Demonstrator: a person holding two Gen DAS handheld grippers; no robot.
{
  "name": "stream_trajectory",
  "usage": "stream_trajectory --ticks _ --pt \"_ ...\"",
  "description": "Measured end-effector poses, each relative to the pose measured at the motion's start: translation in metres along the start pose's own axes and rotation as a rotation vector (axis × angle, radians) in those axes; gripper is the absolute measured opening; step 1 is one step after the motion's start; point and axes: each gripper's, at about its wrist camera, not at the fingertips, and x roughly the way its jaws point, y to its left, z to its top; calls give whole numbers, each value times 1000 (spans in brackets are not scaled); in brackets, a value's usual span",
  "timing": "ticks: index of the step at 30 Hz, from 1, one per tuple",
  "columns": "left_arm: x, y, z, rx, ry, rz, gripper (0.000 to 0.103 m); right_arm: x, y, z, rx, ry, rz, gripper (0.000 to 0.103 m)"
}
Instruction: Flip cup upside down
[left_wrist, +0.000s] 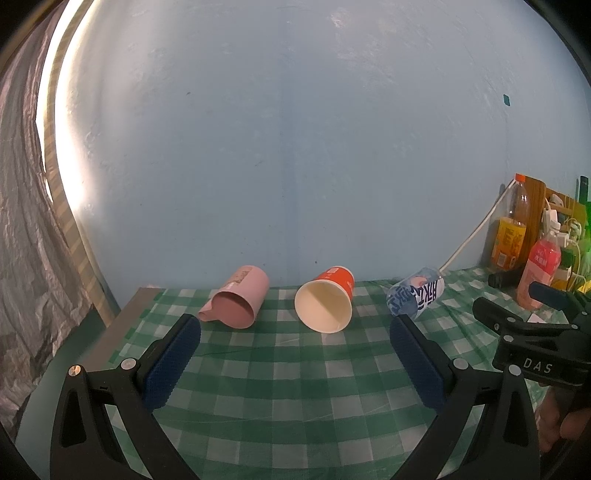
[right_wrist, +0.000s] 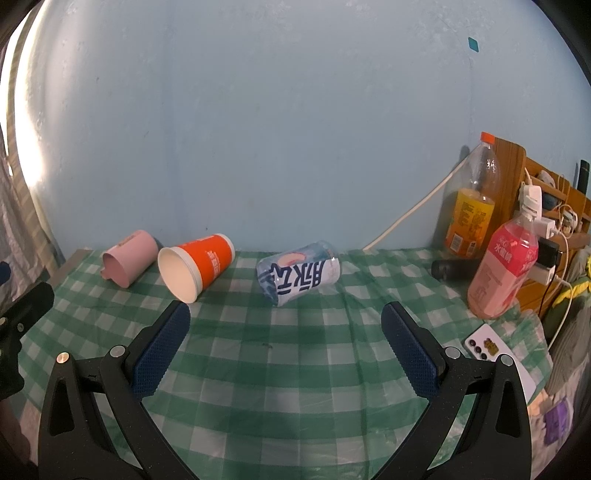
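Three cups lie on their sides on the green checked tablecloth (left_wrist: 280, 373) near the wall. A pink cup (left_wrist: 236, 301) lies at the left, an orange paper cup (left_wrist: 327, 299) in the middle with its white mouth toward me, and a clear cup with a blue and white print (left_wrist: 415, 295) at the right. The right wrist view shows the same pink cup (right_wrist: 127, 258), orange cup (right_wrist: 195, 264) and printed cup (right_wrist: 299, 273). My left gripper (left_wrist: 295, 328) is open and empty, short of the orange cup. My right gripper (right_wrist: 286, 317) is open and empty, short of the printed cup.
A pink drink bottle (right_wrist: 502, 266), an orange drink bottle (right_wrist: 471, 206) and a dark cylinder (right_wrist: 452, 269) stand at the right. A phone (right_wrist: 491, 349) lies near the right edge. A wooden shelf (right_wrist: 554, 206) with chargers and cables stands behind. The blue wall (right_wrist: 258, 129) backs the table.
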Motion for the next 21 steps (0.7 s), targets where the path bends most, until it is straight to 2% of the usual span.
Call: stream_trajectory --ticks 21 --pt "2 0 2 1 14 -13 103 2 2 -2 -2 12 3 102"
